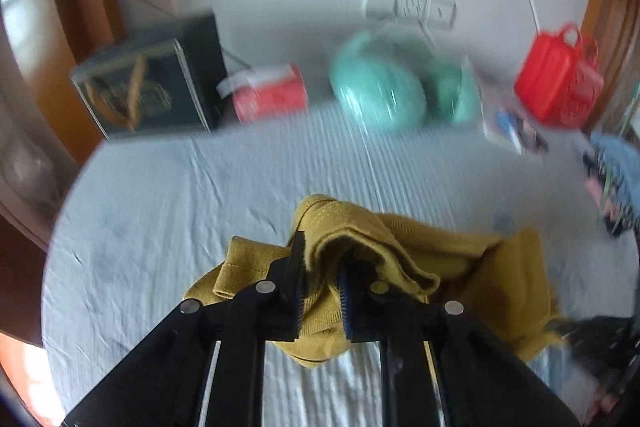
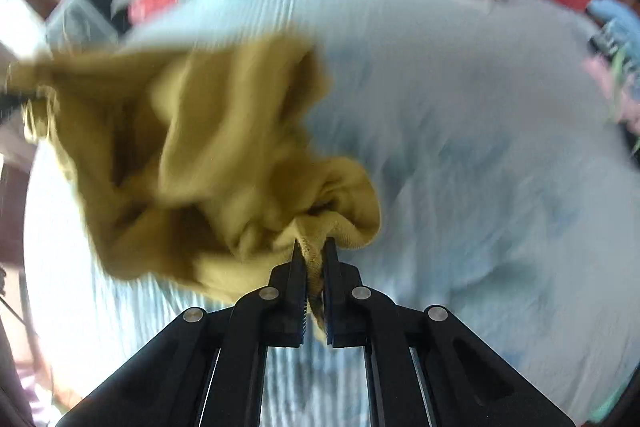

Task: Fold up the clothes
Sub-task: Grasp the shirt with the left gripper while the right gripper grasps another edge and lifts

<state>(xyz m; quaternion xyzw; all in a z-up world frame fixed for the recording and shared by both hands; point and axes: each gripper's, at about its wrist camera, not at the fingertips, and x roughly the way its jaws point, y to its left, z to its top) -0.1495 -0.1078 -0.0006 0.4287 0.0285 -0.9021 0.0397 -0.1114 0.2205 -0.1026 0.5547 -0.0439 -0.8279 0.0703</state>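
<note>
A mustard-yellow garment (image 1: 400, 259) hangs bunched between both grippers above a light blue bed sheet (image 1: 160, 211). My left gripper (image 1: 324, 259) is shut on a hemmed edge of the garment. In the right wrist view the garment (image 2: 192, 155) spreads up and to the left, blurred by motion, and my right gripper (image 2: 314, 247) is shut on another hemmed edge. The other gripper shows as a dark shape at the lower right of the left wrist view (image 1: 600, 343).
At the far edge of the bed stand a dark box (image 1: 152, 83), a red-and-white pack (image 1: 272, 91), a teal bundle (image 1: 384, 83) and a red bag (image 1: 560, 79). A pile of clothes (image 1: 616, 179) lies at the right. A white power strip (image 1: 408, 5) is on the wall.
</note>
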